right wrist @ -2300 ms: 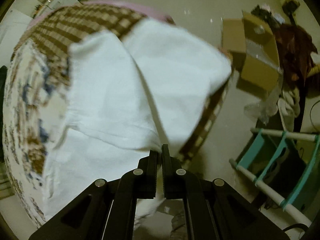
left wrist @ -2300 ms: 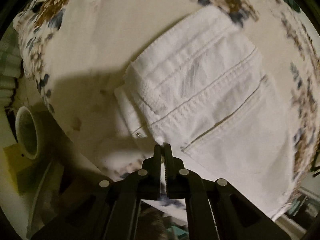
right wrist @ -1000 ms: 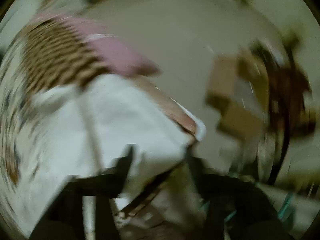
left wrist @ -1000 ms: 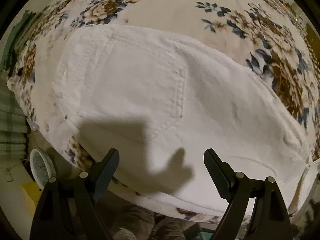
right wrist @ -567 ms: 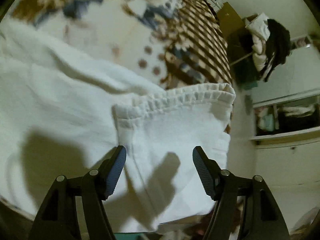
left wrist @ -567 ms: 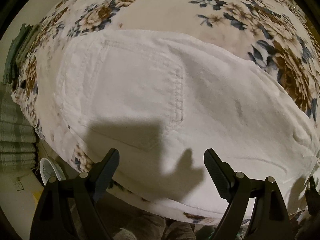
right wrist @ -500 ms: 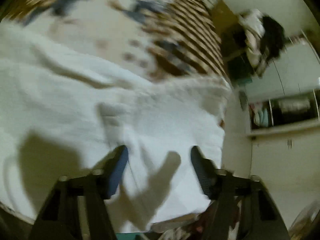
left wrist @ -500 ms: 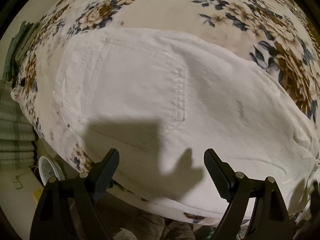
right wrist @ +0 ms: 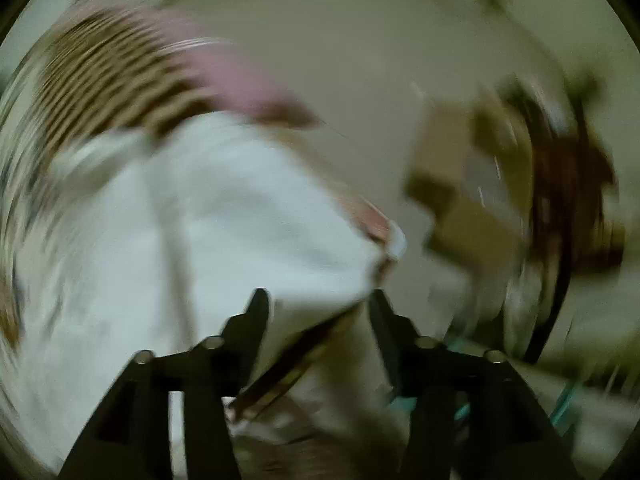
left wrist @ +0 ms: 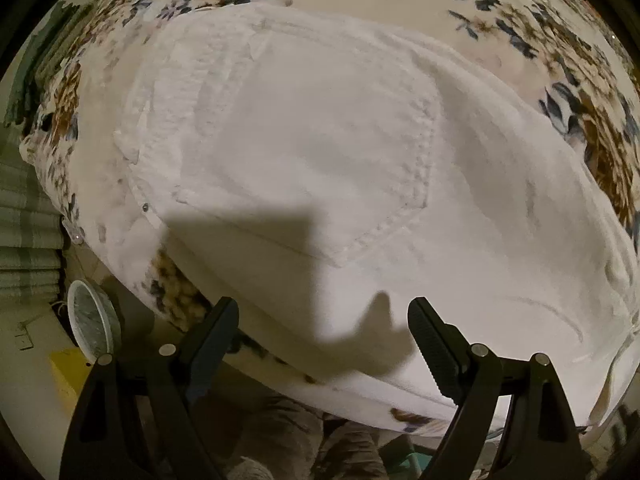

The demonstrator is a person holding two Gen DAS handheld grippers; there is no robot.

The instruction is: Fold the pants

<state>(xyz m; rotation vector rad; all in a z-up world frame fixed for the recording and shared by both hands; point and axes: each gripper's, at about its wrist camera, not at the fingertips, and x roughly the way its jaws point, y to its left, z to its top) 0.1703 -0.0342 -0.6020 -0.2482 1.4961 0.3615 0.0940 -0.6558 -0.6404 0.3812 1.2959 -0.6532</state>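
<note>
White pants point(left wrist: 320, 152) lie spread on a floral bedspread point(left wrist: 560, 32), back pocket up, waistband at the left. My left gripper point(left wrist: 322, 332) is open and empty, hovering over the near edge of the pants. In the blurred right wrist view, the leg end of the pants point(right wrist: 224, 216) lies near the bed's corner. My right gripper point(right wrist: 318, 320) is open and empty just above that end.
A white round fan point(left wrist: 90, 322) and a yellow object point(left wrist: 68, 372) sit on the floor at the left. A checked blanket point(right wrist: 108, 76), a pink sheet point(right wrist: 236, 76) and cardboard boxes point(right wrist: 452, 184) on the floor show in the right wrist view.
Both grippers have let go of the pants and opened. The left one has drifted slightly over the pocket area. The right one swings fast, blurring its view.
</note>
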